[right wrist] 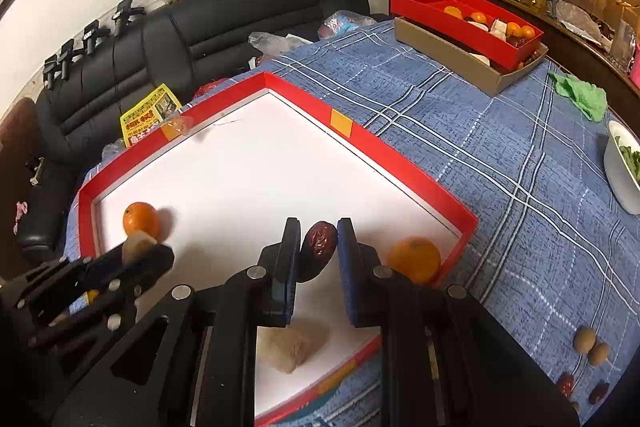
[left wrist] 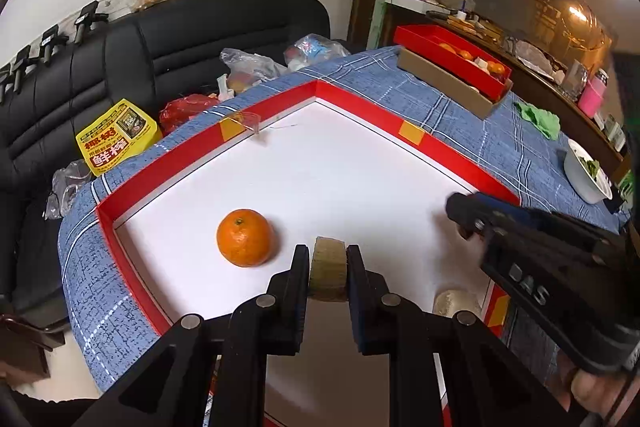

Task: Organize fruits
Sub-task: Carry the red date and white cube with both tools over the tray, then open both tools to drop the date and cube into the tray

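My left gripper (left wrist: pixel 327 255) is shut on a pale tan chunk of fruit (left wrist: pixel 329 273) just above the white floor of the red-walled tray (left wrist: pixel 168 159). An orange (left wrist: pixel 245 237) lies on the tray to its left. My right gripper (right wrist: pixel 319 229) is shut on a dark red date (right wrist: pixel 318 247) over the same tray (right wrist: pixel 400 155). A second orange (right wrist: pixel 414 259) rests in the tray's right corner, and a pale lump (right wrist: pixel 292 347) lies under the right gripper. The left gripper (right wrist: pixel 140 251) with its chunk also shows at the left of the right wrist view.
A red box (right wrist: pixel 424 7) holding oranges sits in a brown cardboard tray at the far end of the blue checked tablecloth. Two small brown fruits (right wrist: pixel 590 345) and two dates (right wrist: pixel 566 383) lie on the cloth at right. A white bowl (right wrist: pixel 620 171) and green rag (right wrist: pixel 580 93) are beyond; a black sofa is behind.
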A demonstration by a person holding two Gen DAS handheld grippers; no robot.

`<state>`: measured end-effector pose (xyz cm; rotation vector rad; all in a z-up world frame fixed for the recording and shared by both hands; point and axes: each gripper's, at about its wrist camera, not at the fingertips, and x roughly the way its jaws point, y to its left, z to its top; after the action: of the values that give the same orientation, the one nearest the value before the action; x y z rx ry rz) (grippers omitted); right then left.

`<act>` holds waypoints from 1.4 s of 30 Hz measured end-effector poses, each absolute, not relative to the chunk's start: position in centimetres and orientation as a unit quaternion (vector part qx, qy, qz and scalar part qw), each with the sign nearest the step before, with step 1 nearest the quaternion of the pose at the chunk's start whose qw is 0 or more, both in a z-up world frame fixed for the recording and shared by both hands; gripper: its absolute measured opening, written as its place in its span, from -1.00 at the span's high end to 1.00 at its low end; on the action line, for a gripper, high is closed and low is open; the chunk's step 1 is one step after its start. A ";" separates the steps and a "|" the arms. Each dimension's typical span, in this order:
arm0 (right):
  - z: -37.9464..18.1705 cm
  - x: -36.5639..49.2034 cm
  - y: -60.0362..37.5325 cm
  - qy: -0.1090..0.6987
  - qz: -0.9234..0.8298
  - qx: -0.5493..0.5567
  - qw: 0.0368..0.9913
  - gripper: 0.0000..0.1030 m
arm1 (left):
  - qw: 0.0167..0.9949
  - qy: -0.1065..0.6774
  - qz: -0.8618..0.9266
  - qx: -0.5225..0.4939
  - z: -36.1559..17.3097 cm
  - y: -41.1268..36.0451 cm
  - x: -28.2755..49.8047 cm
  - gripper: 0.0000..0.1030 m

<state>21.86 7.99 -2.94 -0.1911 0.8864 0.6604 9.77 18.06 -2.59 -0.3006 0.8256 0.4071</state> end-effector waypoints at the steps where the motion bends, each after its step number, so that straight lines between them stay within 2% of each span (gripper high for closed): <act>1: -3.0 22.1 8.2 0.422 0.313 -0.091 0.846 0.65 | 0.885 0.397 0.195 -0.143 -2.6 18.0 9.8 0.67; 22: -4.6 23.9 10.4 0.439 0.312 -0.101 0.836 0.64 | 0.879 0.412 0.202 -0.131 -3.3 18.5 10.4 0.67; 24: -4.9 24.1 10.6 0.449 0.313 -0.106 0.831 0.63 | 0.872 0.423 0.206 -0.131 -3.6 18.5 10.6 0.53; 25: -5.1 24.2 10.6 0.453 0.311 -0.109 0.829 0.63 | 0.869 0.428 0.210 -0.130 -3.8 18.5 10.6 0.23; 26: -5.2 24.2 10.5 0.454 0.308 -0.111 0.829 0.55 | 0.868 0.429 0.212 -0.133 -3.9 18.6 10.5 0.08; 27: -5.2 24.1 10.3 0.452 0.307 -0.110 0.830 0.43 | 0.869 0.427 0.212 -0.135 -3.8 18.6 10.3 0.05; 29: -4.7 24.0 9.7 0.448 0.303 -0.103 0.835 -0.27 | 0.868 0.426 0.216 -0.135 -3.6 18.6 10.0 -0.01; 30: -4.5 23.9 9.5 0.446 0.303 -0.102 0.836 -0.34 | 0.868 0.425 0.218 -0.136 -3.5 18.6 9.9 -0.03; 36: -2.6 22.5 6.7 0.428 0.301 -0.088 0.848 -0.39 | 0.869 0.395 0.244 -0.169 -2.1 19.3 7.8 -0.15; 42: -0.6 19.0 -1.1 0.394 0.279 -0.047 0.875 -0.41 | 0.886 0.361 0.235 -0.171 -0.2 17.1 6.6 -0.19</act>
<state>18.95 -1.10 -0.61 -0.0981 0.8221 0.5820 6.62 17.11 -0.22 -0.3565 0.7517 0.4892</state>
